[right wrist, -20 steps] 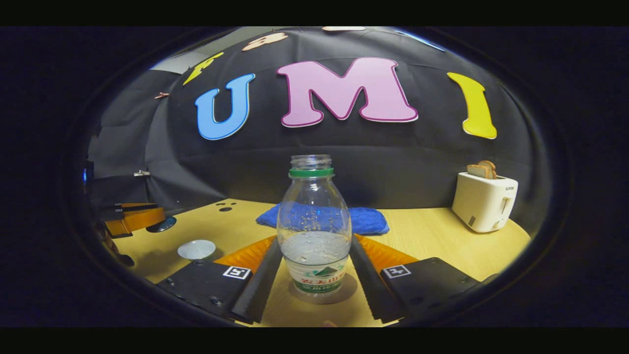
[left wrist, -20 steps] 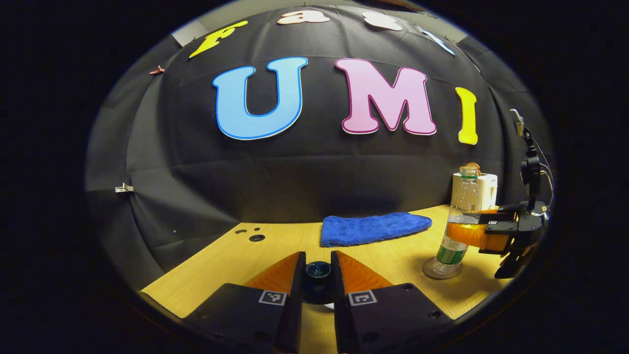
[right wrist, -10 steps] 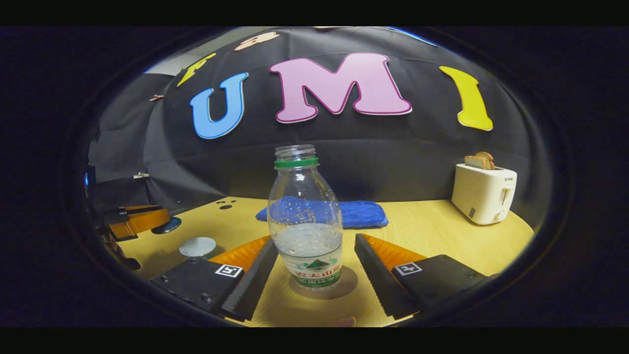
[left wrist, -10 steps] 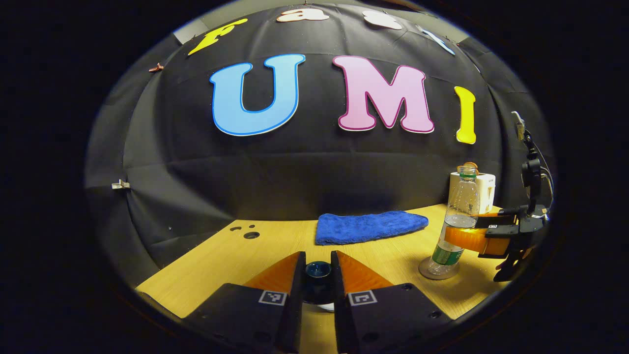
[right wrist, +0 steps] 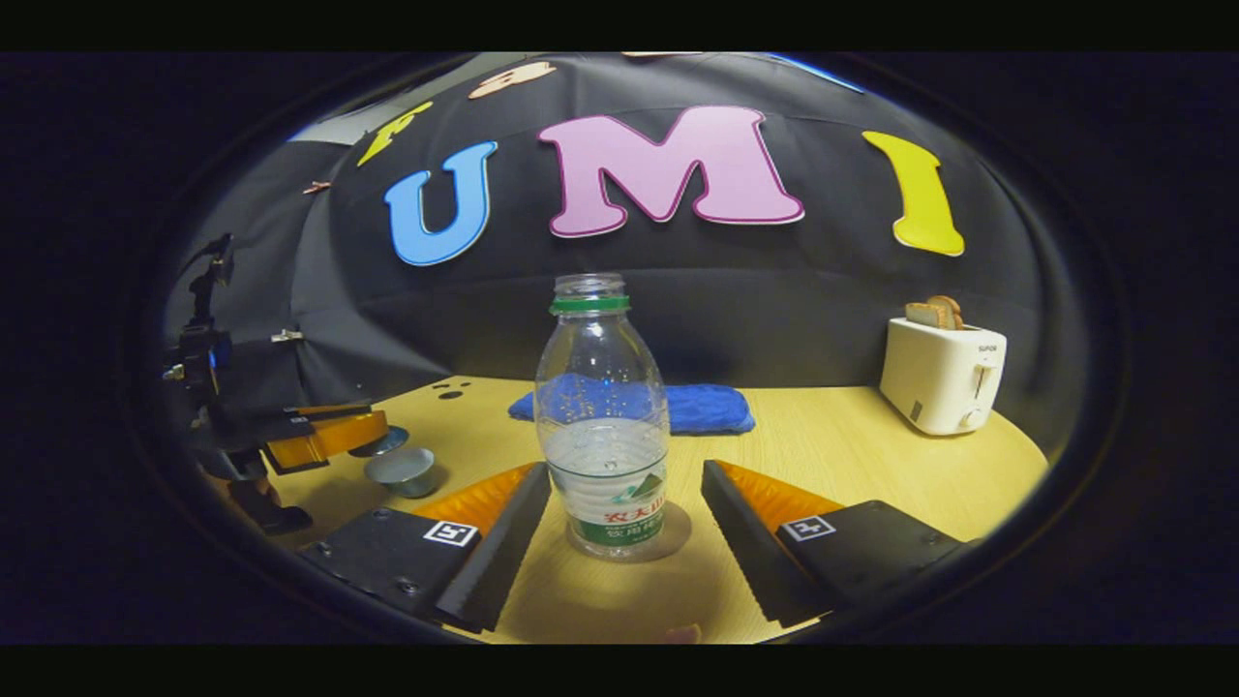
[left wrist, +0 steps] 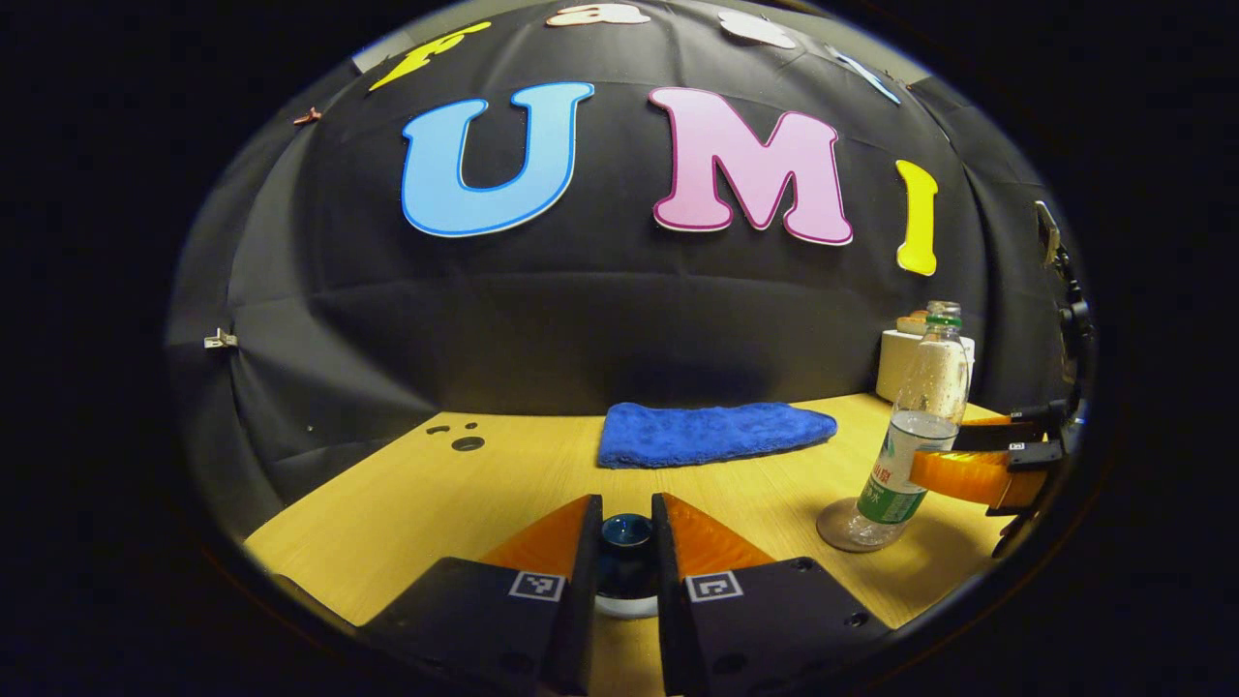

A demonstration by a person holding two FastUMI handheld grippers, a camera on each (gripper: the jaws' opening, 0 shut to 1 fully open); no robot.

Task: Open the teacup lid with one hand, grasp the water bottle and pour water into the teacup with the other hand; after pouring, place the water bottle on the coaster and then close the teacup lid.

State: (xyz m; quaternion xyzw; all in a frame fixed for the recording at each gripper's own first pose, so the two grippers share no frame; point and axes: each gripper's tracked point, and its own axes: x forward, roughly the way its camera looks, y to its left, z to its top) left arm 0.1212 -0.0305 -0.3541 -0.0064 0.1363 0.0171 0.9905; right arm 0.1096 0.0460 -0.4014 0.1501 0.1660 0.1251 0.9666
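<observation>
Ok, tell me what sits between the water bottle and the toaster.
Nothing sits there. In the right gripper view, bare wooden tabletop runs from the water bottle to the toaster; the blue towel lies behind the bottle, short of that stretch.

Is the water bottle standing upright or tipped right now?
Upright. The water bottle stands on the coaster, mouth up and water level flat, between the open right gripper fingers.

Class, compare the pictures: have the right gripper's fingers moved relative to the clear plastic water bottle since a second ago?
Yes. The right gripper has opened; its fingers now stand apart from the clear plastic water bottle, which stands on its coaster.
</observation>
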